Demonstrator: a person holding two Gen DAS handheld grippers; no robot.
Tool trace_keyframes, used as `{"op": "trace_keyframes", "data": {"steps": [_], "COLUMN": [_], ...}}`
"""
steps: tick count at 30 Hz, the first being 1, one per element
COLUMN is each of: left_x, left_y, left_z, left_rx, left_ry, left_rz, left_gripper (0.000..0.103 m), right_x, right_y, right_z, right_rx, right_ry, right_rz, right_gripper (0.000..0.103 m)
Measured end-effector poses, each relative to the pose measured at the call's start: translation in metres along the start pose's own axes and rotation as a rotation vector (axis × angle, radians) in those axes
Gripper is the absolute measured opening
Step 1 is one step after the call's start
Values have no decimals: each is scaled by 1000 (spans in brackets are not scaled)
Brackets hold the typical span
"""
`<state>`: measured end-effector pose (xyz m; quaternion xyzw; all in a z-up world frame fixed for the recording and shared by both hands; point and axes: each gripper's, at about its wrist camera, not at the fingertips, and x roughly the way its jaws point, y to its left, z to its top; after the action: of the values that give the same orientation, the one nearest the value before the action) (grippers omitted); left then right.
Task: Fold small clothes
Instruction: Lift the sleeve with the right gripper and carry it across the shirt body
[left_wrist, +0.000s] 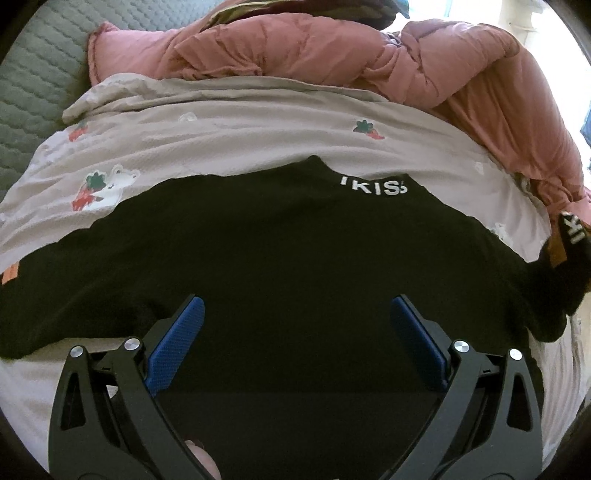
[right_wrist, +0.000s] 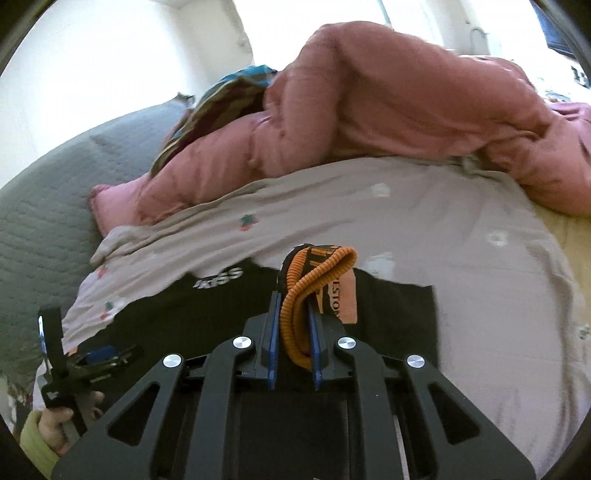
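Right gripper pinches the orange cuff; left gripper hovers spread over the black garment.

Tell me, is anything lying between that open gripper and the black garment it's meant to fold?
Nothing visible. The left gripper hangs open right over the black garment, with only bare cloth between its pads. The right gripper is already shut on the orange cuff. The pink quilt lies farther back.

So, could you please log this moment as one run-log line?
left gripper: open over black garment | right gripper: shut on orange cuff | surface: printed sheet | fold: not yet done
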<state>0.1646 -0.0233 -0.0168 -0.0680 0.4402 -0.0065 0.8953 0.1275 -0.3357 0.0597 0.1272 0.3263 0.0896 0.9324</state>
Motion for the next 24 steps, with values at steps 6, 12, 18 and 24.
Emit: {"op": "trace_keyframes", "data": {"steps": [6, 12, 18, 24], "left_x": [3, 6, 8, 6], "left_y": [21, 40, 51, 51], "left_z": [-4, -7, -12, -14], "left_rx": [-48, -96, -143, -157], "left_ry": [16, 29, 47, 43], "left_rz": [-38, -80, -139, -200], "left_gripper": [95, 95, 95, 95], "right_x": [27, 51, 63, 66], "right_y": [42, 80, 111, 116], "right_z": [2, -1, -5, -11], "right_rx": [-43, -79, -97, -136], "right_ry": [44, 86, 113, 124], "right_rz": [51, 94, 182, 174], "right_gripper": [13, 13, 17, 20]}}
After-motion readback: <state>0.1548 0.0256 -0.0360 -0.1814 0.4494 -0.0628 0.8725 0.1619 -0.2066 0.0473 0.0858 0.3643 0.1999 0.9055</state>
